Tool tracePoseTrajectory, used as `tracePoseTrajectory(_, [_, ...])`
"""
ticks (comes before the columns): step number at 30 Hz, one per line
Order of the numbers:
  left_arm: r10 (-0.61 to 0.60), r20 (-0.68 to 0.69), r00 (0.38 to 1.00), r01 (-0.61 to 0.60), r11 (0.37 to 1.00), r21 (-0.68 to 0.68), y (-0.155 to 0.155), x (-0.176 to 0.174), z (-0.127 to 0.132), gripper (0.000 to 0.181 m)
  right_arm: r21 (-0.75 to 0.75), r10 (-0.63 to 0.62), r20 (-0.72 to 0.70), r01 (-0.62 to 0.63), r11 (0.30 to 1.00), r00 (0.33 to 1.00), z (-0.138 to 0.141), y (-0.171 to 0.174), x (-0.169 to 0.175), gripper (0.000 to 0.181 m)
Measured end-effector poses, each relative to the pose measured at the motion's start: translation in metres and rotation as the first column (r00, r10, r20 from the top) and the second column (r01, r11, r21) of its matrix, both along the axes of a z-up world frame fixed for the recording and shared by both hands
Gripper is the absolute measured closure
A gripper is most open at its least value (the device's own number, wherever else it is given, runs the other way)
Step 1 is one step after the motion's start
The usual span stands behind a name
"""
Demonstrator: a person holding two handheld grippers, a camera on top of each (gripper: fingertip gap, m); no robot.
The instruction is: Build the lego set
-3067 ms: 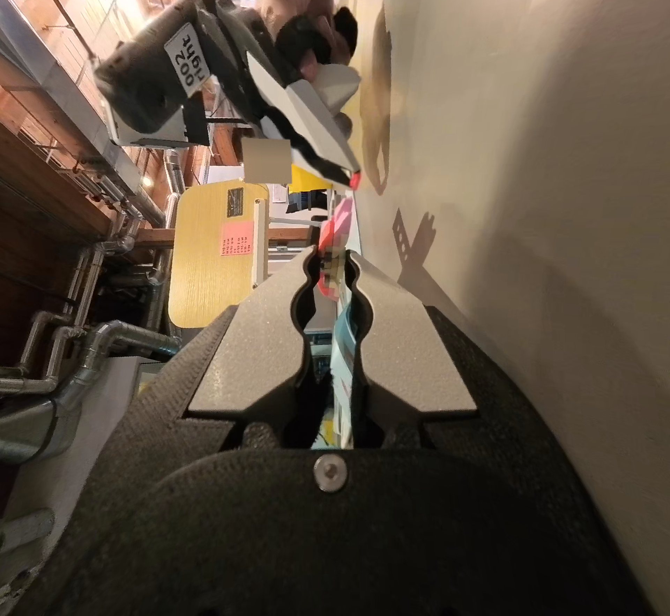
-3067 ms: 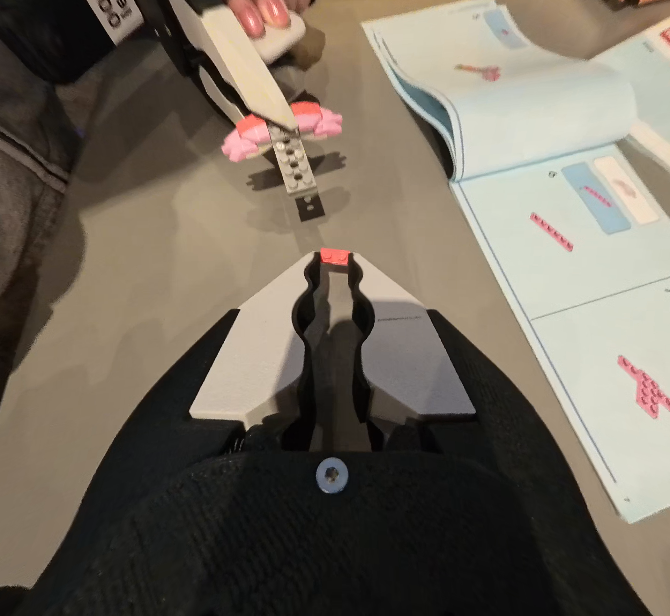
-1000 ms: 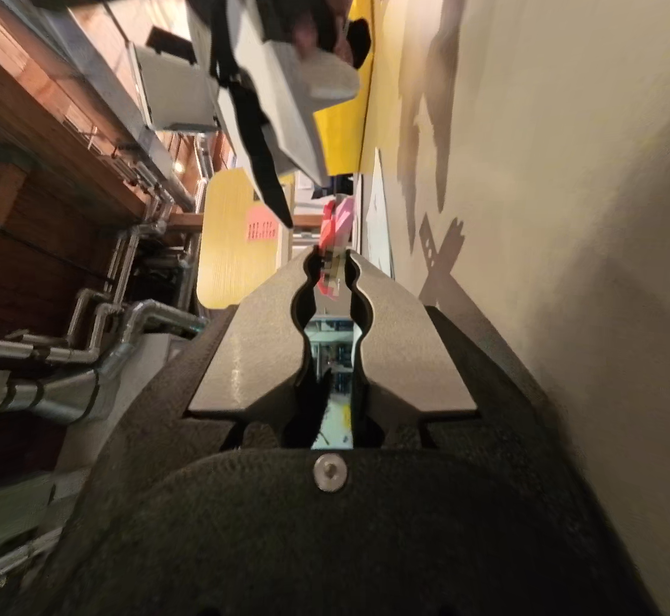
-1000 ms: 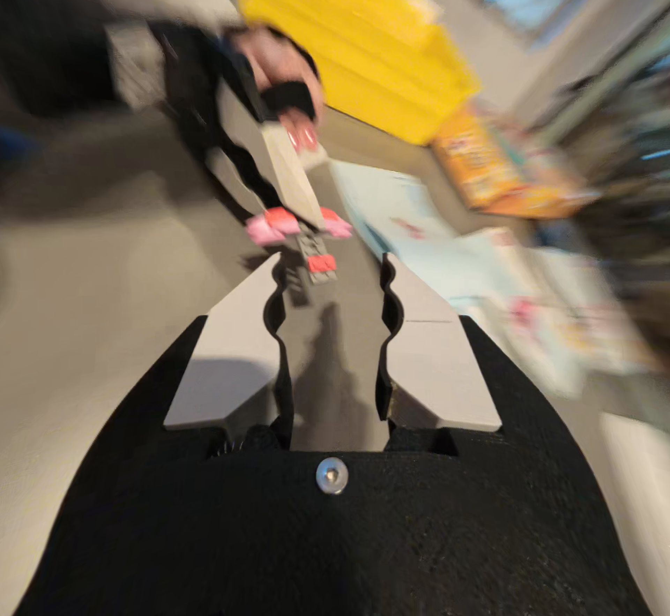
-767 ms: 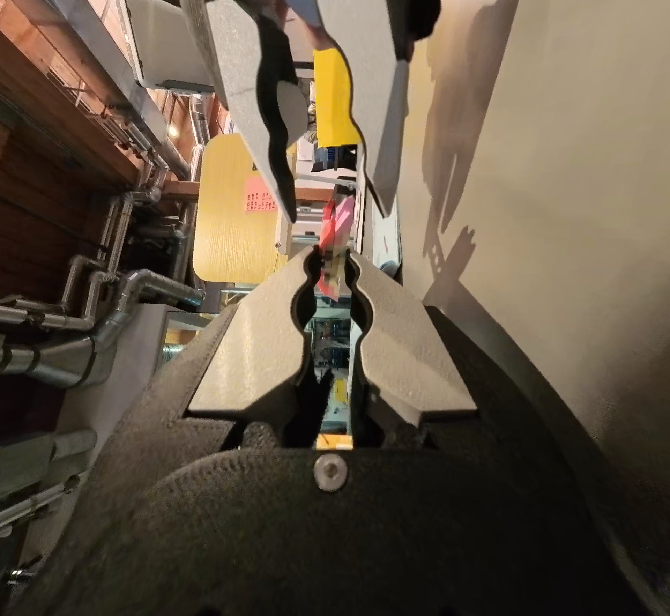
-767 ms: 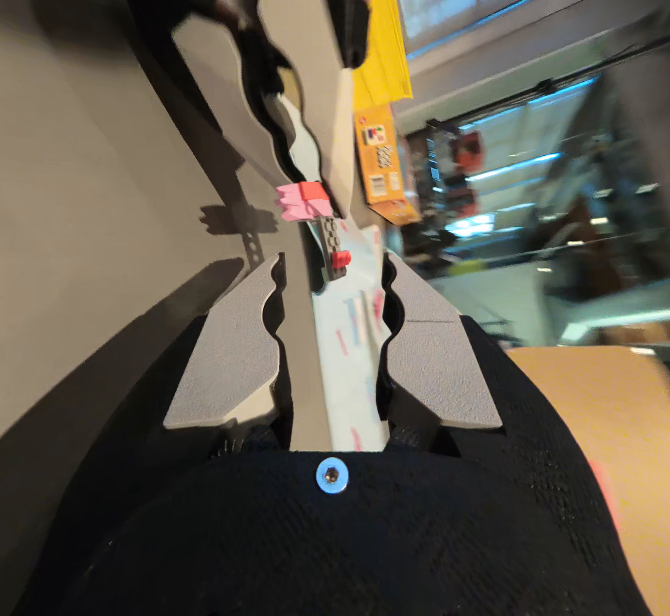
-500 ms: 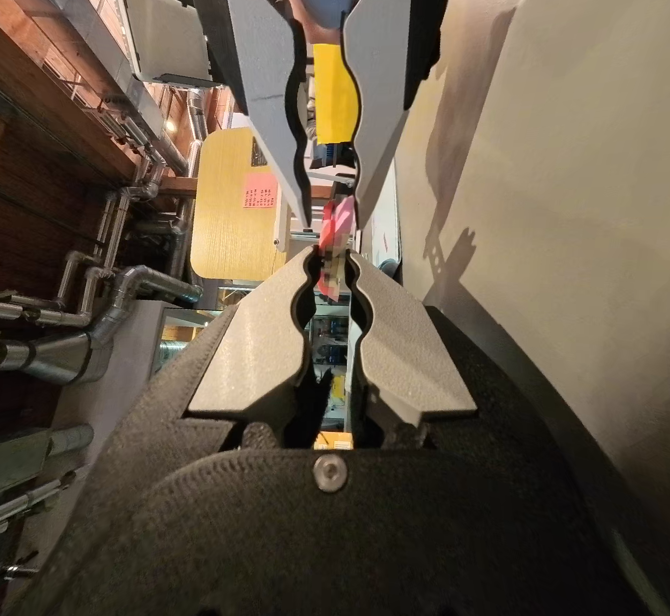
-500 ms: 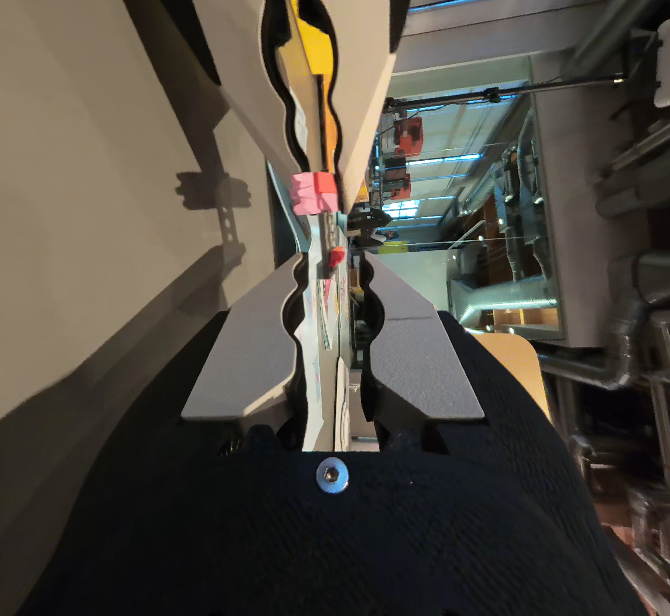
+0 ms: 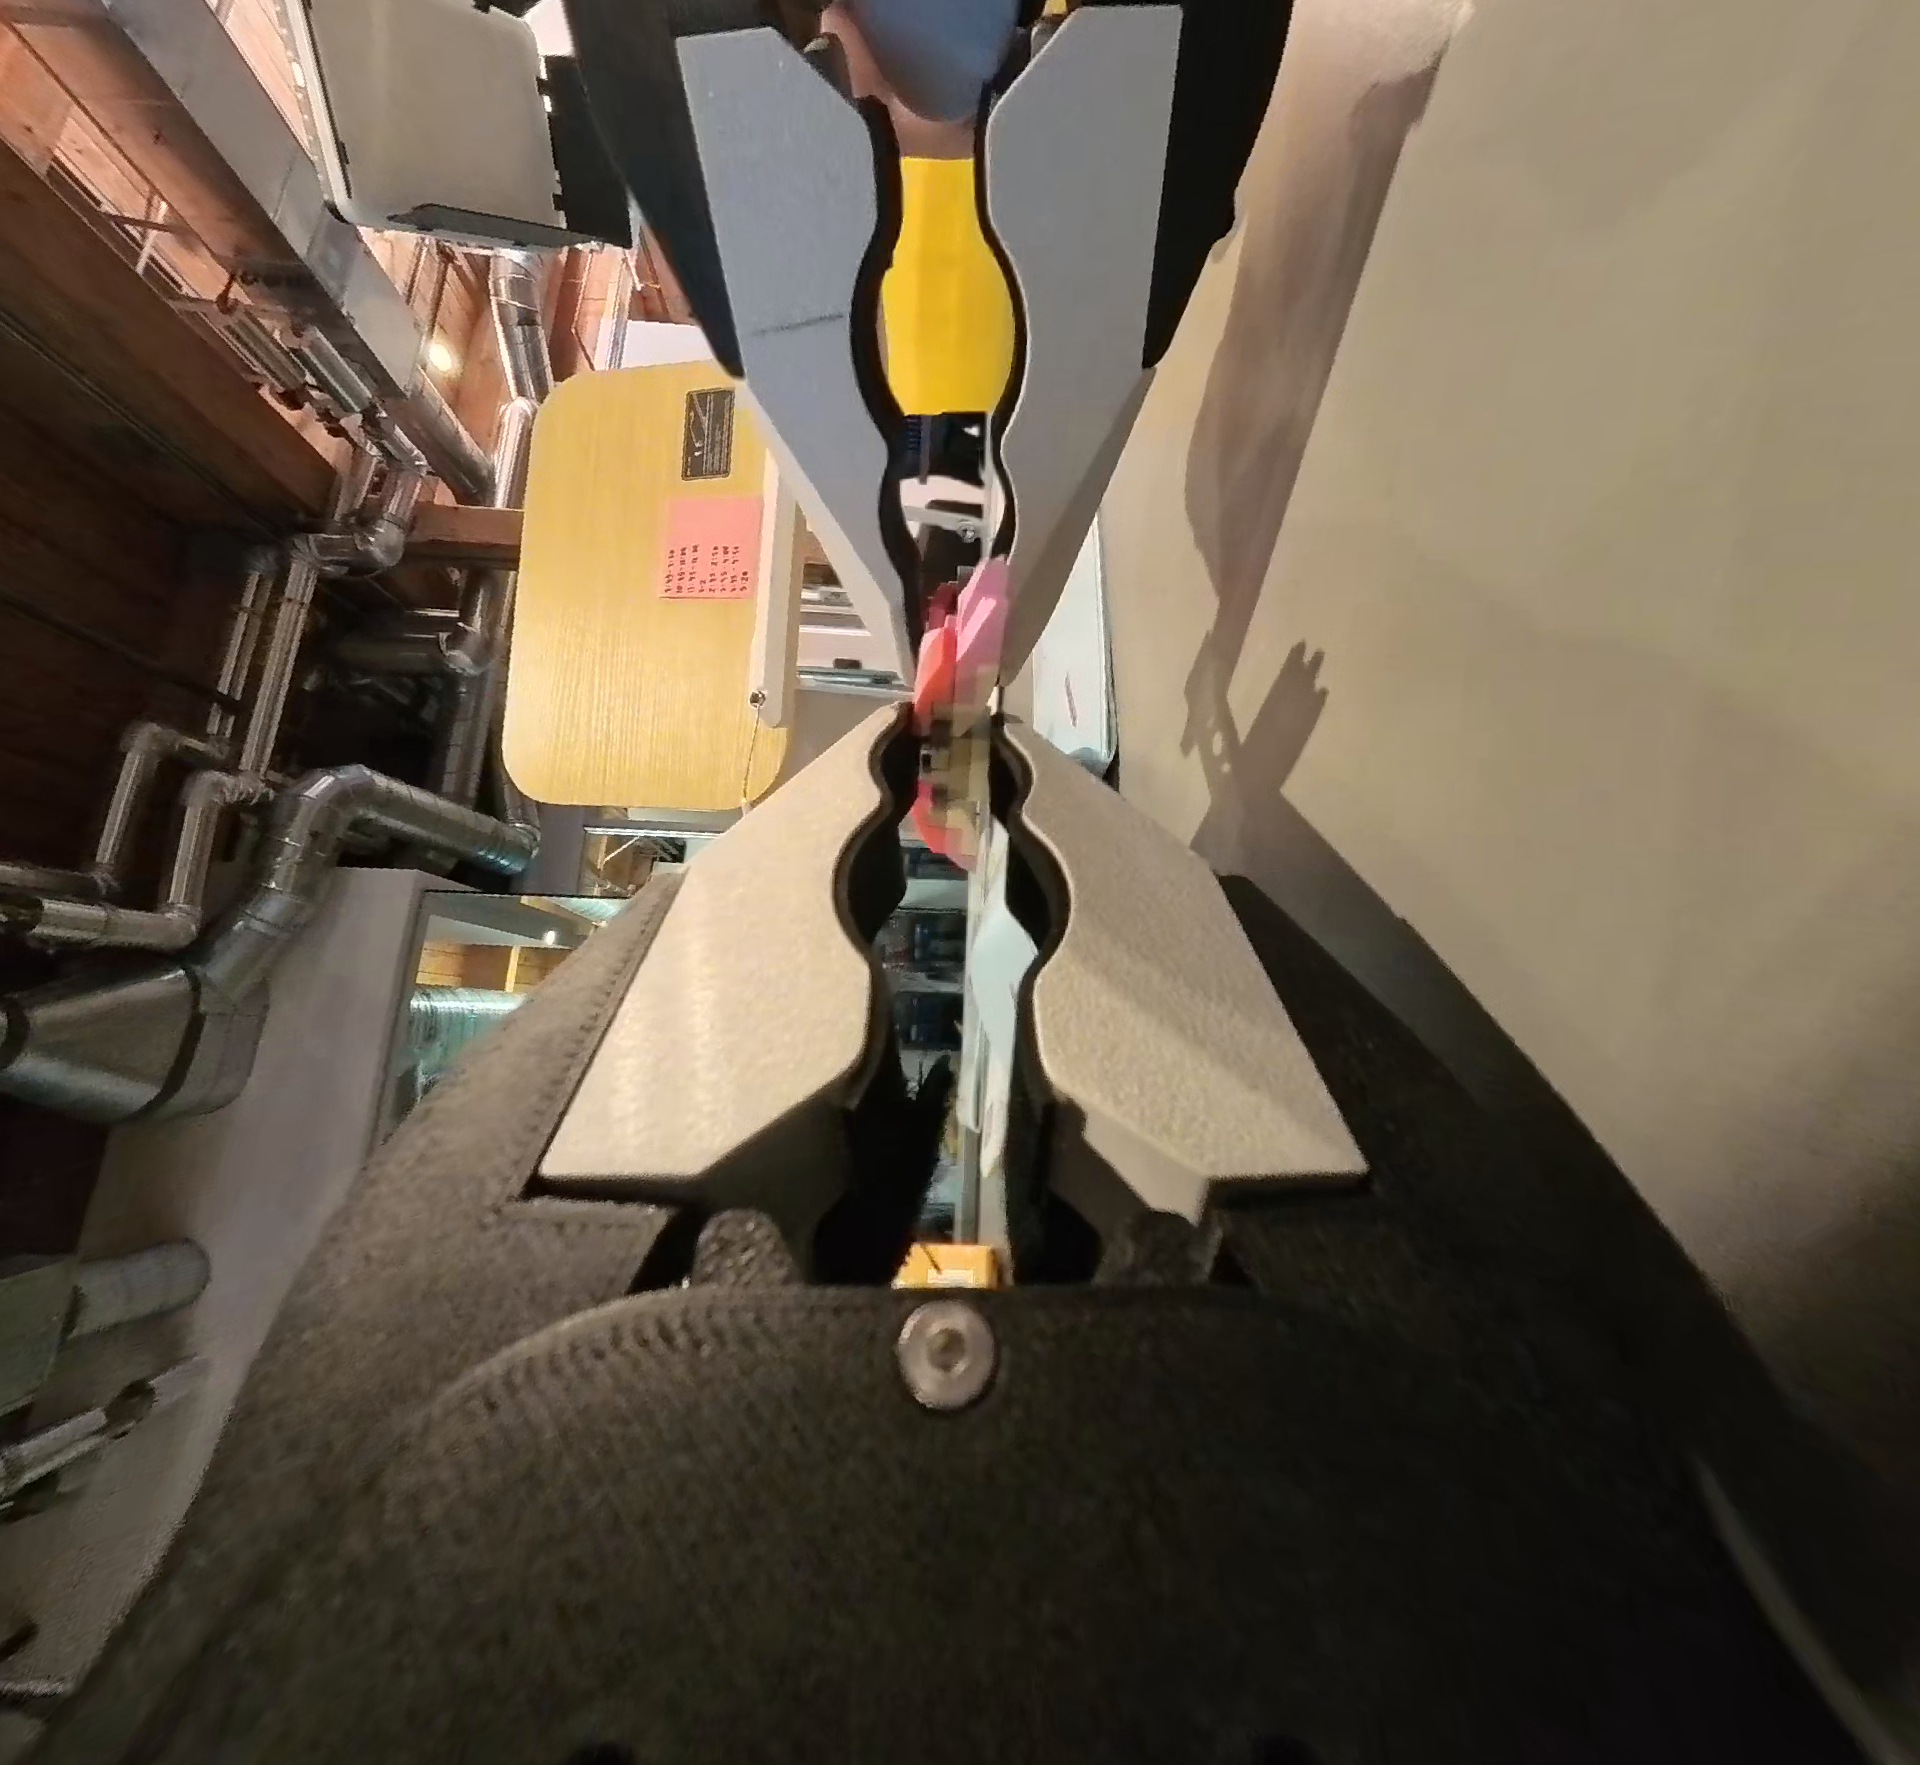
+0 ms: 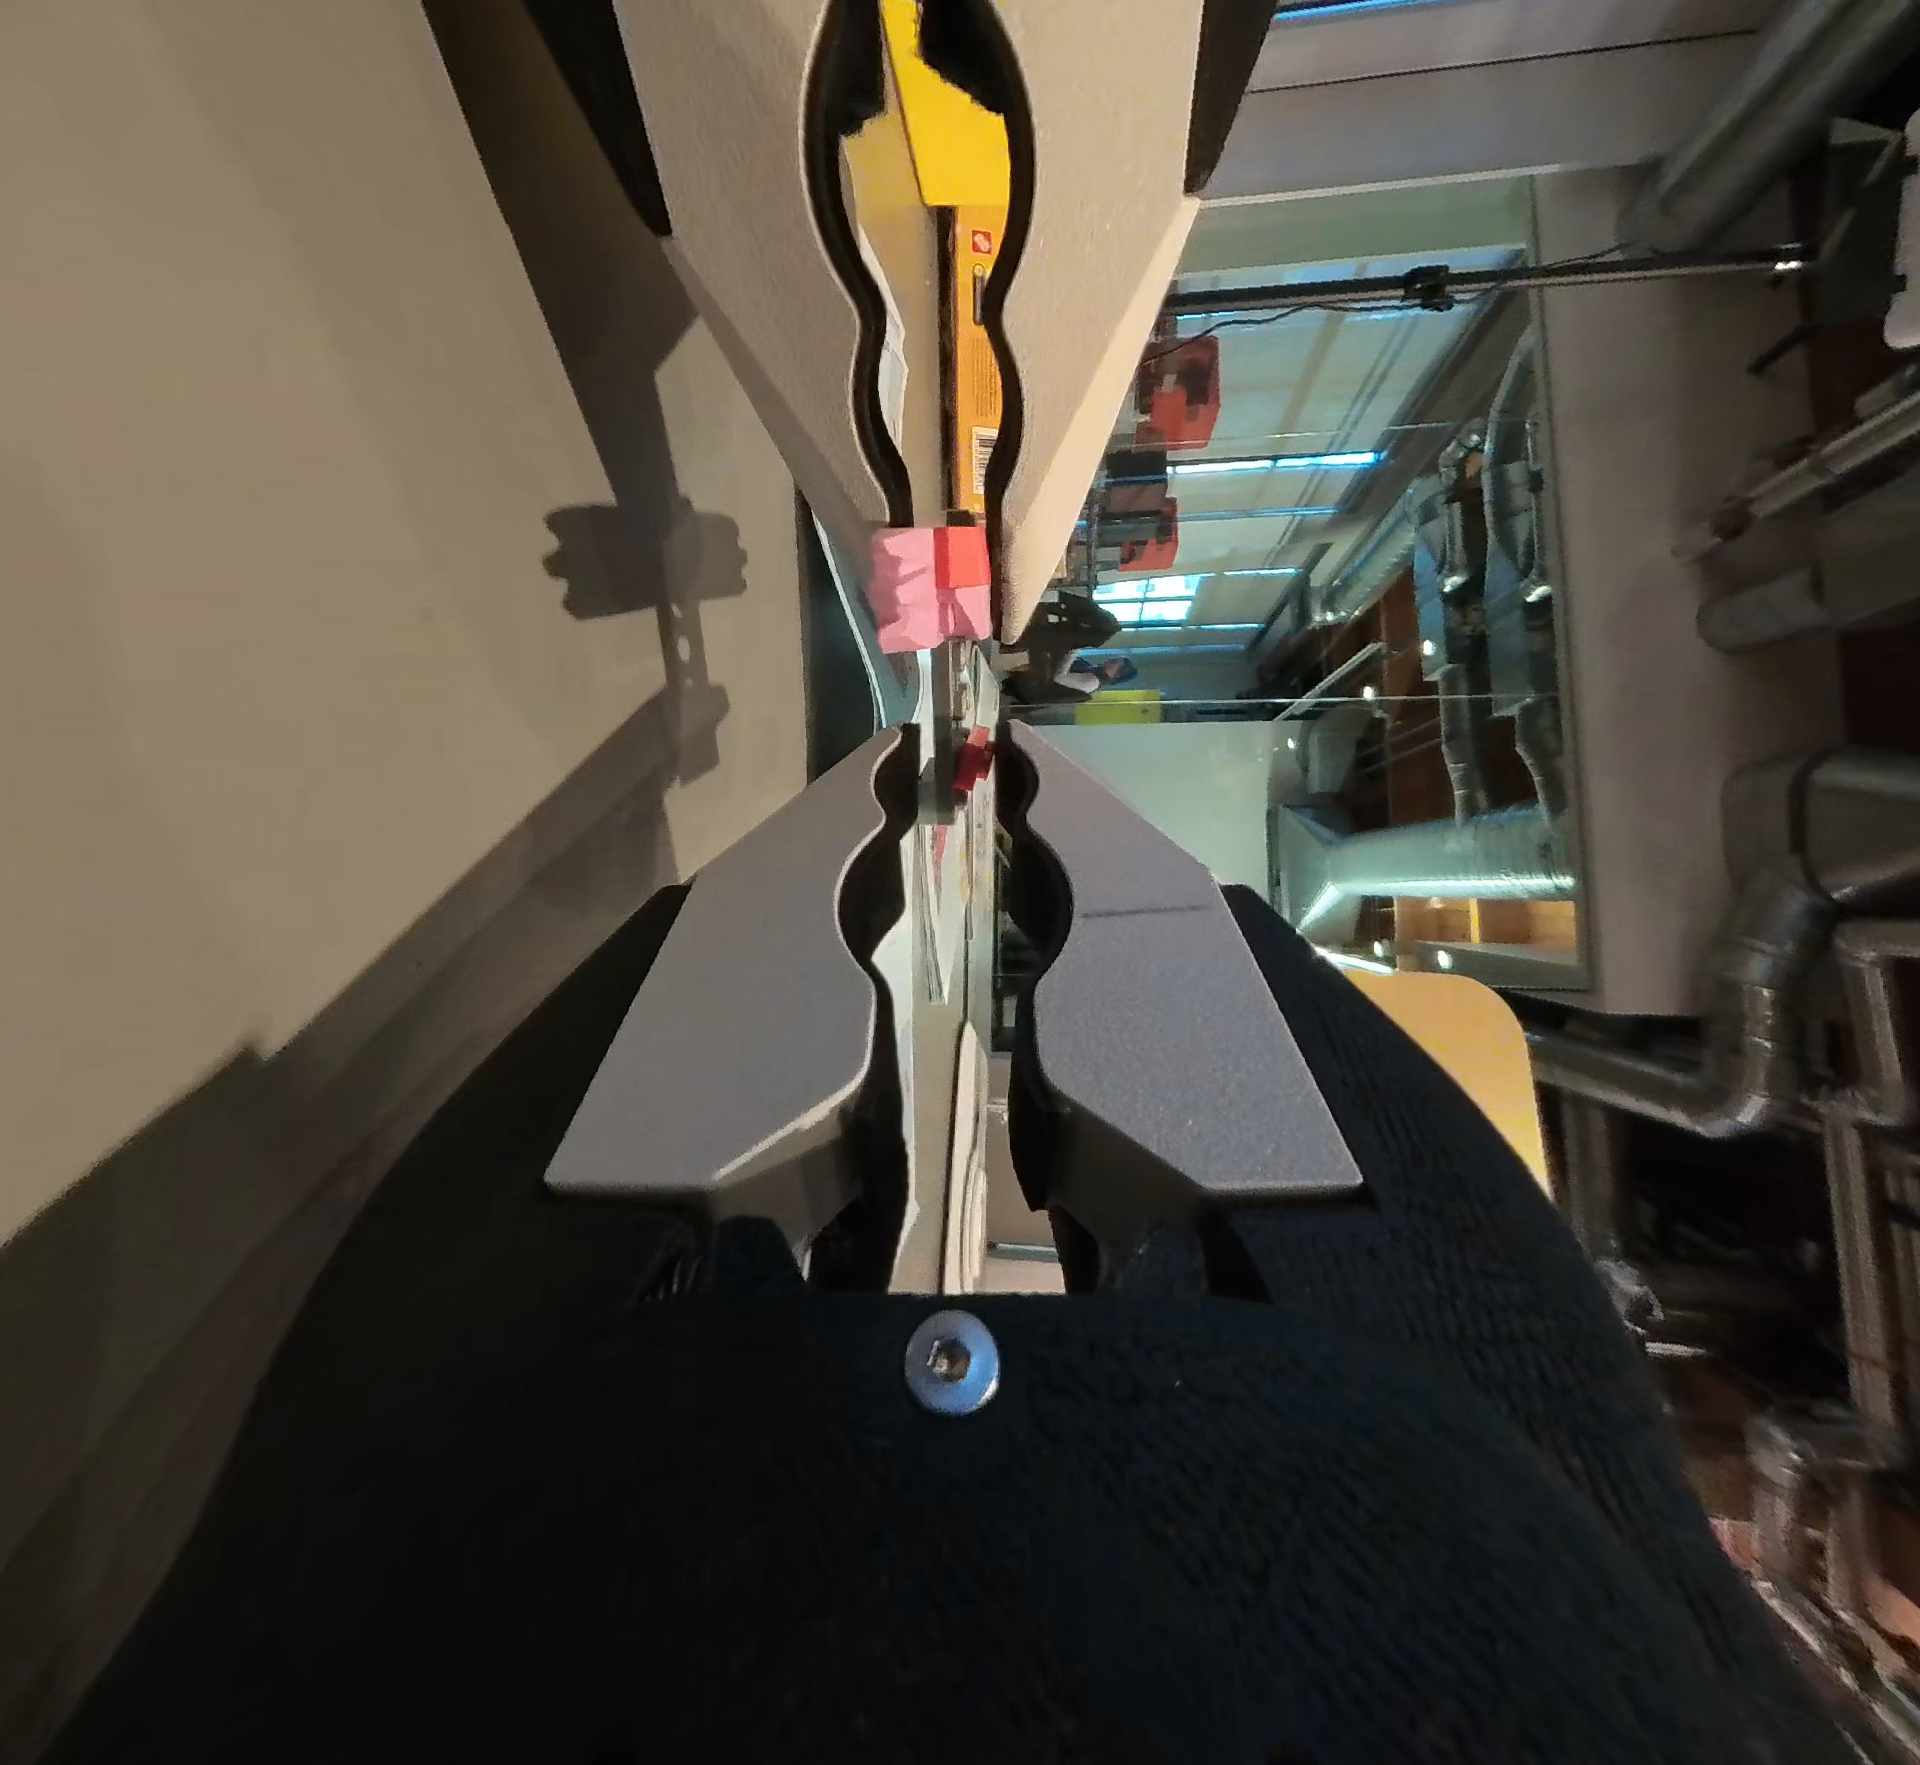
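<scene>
Lego assembly (image 10: 928, 595): a pink-and-red cluster joined to a grey studded plate (image 10: 940, 749), held in the air beside the grey bench (image 10: 312, 468), between two opposed tools that point tip to tip.

Left tool (image 9: 951, 728): clenched on the pink-and-red end of the assembly. In the right wrist view the same tool enters from the top, its tips level with the pink bricks.

Right tool (image 10: 954, 741): jaws drawn close around the free end of the grey plate, where a small red brick (image 10: 974, 762) sits on the plate. The left fingertip (image 10: 894, 749) lies at the plate's back and the right one at the red brick; firm contact cannot be told from either view. In the left wrist view this tool (image 9: 961, 666) comes down from the top, its tips flanking the pink part of the assembly.

Both views are rolled sideways, so the bench appears as a vertical surface. The assembly casts a shadow (image 10: 665, 593) on the bench. A yellow box (image 10: 940, 146) and an orange box (image 10: 971, 365) show through the gap of the left tool.
</scene>
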State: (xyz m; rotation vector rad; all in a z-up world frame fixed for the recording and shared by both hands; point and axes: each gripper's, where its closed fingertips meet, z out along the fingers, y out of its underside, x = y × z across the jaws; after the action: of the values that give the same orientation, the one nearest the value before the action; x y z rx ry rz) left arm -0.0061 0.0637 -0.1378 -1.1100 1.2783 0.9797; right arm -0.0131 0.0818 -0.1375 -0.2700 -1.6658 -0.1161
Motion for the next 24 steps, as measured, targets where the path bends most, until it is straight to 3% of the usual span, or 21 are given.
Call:
tracePoseTrajectory(18, [-0.011,-0.006,1.0,0.011,0.996,-0.086,-0.003,0.005,-0.011,0.17,0.139,0.049,0.057,-0.057,0.989,0.997,-0.012,-0.003,0.001,0.168])
tracePoseTrajectory(24, [-0.007,0.009,1.0,0.008,0.995,-0.097,-0.002,0.006,-0.012,0.17,0.043,0.042,0.06,-0.045,0.998,0.997,-0.014,-0.002,0.001,0.169])
